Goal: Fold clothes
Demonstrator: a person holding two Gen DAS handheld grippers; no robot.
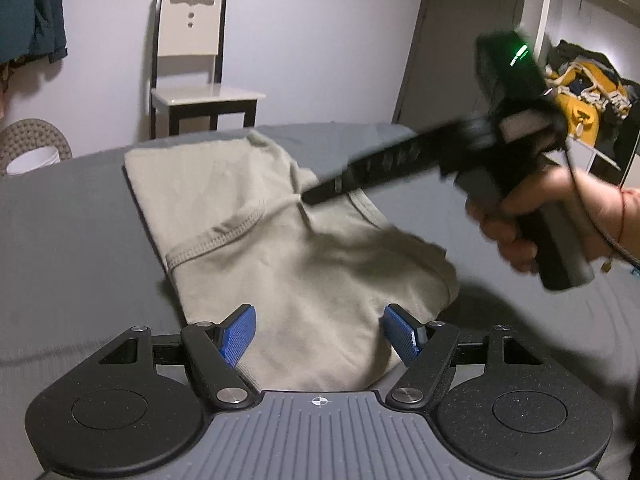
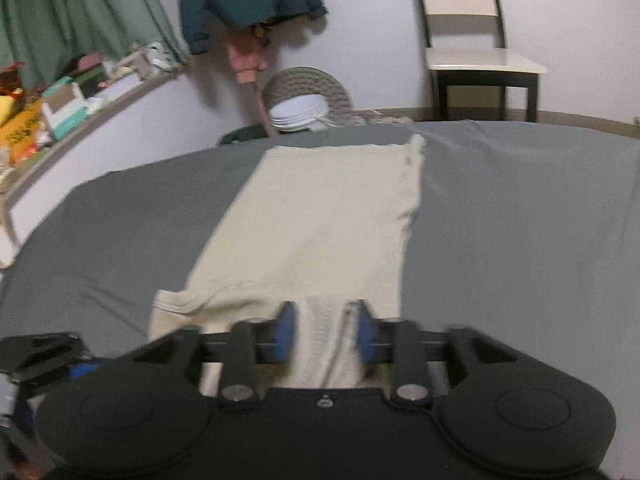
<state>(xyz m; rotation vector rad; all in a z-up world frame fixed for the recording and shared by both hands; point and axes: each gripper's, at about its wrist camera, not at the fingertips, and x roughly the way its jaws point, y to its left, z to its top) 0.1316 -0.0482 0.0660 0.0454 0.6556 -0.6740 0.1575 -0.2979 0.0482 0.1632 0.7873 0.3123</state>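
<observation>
Two tools work a beige shirt [image 1: 248, 208] on the bed [image 1: 72, 216]: left tool [image 1: 320, 332] spread wide, empty; right tool [image 2: 326, 332] half-closed around a fabric ridge, contact unclear. Close firmly, then fold evenly.

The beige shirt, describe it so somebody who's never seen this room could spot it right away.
Start at the bed with the grey sheet in front of the white-backed chair. The beige shirt lies partly folded on the sheet, and the right gripper has its fingers either side of the ribbed collar. It is the only pale garment on the bed; the other clothes hang on the wall.
</observation>
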